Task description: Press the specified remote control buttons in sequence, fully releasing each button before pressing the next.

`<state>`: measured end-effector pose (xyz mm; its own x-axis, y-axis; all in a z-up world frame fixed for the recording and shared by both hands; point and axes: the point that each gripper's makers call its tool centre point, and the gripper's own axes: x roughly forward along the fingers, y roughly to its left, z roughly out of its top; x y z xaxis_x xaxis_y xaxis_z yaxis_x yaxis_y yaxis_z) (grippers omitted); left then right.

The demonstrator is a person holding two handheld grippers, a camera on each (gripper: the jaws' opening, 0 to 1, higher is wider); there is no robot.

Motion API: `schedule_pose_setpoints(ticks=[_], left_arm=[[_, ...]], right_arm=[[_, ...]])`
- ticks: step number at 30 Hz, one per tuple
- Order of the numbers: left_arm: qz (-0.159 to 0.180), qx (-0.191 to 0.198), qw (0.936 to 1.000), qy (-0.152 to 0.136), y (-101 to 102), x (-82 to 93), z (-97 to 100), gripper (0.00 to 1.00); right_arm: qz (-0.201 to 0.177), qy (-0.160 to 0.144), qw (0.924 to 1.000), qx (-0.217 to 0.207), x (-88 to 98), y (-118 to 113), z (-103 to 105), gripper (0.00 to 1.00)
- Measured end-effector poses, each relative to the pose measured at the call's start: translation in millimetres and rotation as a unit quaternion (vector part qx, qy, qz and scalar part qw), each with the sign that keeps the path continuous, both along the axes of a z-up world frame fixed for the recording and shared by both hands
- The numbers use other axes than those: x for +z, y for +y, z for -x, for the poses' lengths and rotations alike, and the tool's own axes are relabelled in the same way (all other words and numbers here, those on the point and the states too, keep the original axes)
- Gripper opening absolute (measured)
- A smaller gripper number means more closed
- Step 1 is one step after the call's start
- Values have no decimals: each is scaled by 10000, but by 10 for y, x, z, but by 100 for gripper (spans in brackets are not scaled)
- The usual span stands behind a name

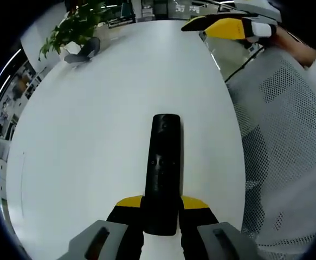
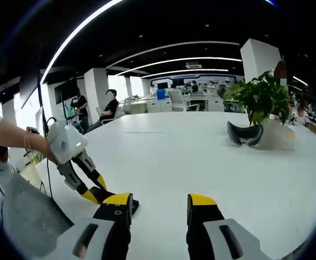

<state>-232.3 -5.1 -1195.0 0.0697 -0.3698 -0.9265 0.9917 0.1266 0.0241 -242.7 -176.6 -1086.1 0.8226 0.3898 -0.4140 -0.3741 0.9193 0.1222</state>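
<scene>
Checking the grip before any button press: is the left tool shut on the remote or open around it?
Shut on it. In the left gripper view the left tool has its yellow-tipped jaws pressed against both sides of the black remote.

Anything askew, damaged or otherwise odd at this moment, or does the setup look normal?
Nothing stands out. The black remote lies straight on the white table, its near end clamped in the left gripper. The right gripper is open above the table. The potted plant stands upright.

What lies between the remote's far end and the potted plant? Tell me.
In the left gripper view, bare white table lies between the remote and the potted plant; a dark curved object sits at the plant's base.
</scene>
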Motion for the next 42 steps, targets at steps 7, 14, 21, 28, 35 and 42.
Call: schedule_pose_setpoints(ticks=[7,14,21,28,35,42], left_arm=[[-27,-24,10000,6,-14,3,63,23],[-18,-49,10000,4,-12,4,117,23],[10,-76,10000,4,-21,5,177,23],[6,-104,9999,3,-34,2,234,23],[51,-130,9999,-3,-53,-2,311,23],[74,-121,9999,0,-67,-3,351,23]], right_arm=[[65,99,9999,52,-46,1,14,35],[76,130,9999,76,-57,13,26,35],[123,176,9997,144,-76,38,33,34],[145,320,9992,172,-130,39,43,33],[193,440,9985,268,-181,64,59,32],[33,807,9960,394,-294,122,99,32]])
